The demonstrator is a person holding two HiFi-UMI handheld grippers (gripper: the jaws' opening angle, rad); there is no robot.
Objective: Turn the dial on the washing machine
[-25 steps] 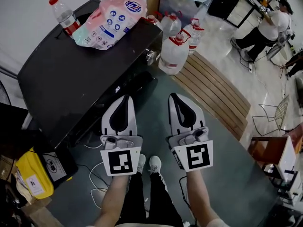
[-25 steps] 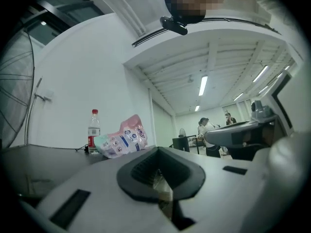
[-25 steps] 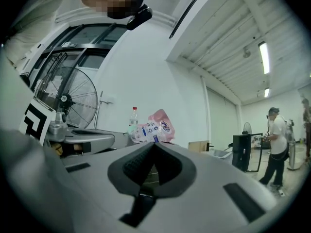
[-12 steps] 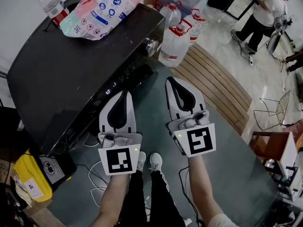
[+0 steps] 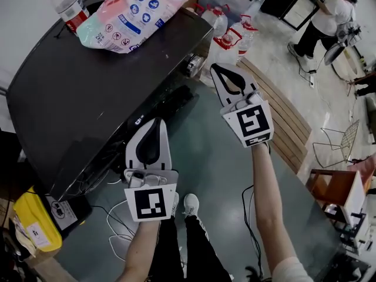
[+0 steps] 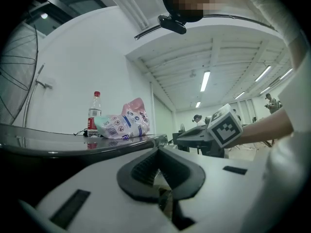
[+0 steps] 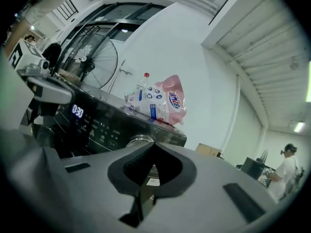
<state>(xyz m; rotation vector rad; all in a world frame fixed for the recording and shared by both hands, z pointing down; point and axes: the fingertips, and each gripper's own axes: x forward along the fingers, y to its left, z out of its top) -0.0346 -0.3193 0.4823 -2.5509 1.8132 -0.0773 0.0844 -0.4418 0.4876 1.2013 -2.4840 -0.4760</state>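
Observation:
The black washing machine [image 5: 88,81] fills the upper left of the head view. Its silver dial [image 5: 193,64] sits at the right end of the front panel and shows again as the dial [image 7: 137,140] in the right gripper view. My right gripper [image 5: 215,69] is shut with nothing in it; its tips hang just right of the dial, a small gap apart. My left gripper [image 5: 156,122] is also shut and empty, lower down in front of the control panel [image 5: 141,117]. The panel's lit display [image 7: 77,111] shows digits.
A pink detergent bag [image 5: 138,7] and a plastic bottle [image 5: 66,4] lie on the machine's top. Large water jugs [image 5: 232,37] stand behind the machine's right corner. A slatted wooden platform [image 5: 282,128] runs along the right, a yellow container [image 5: 29,231] sits low left, and cables [image 5: 120,231] trail on the floor.
My right gripper has moved up and forward, from beside the left gripper to close by the dial. The left gripper has stayed about where it was.

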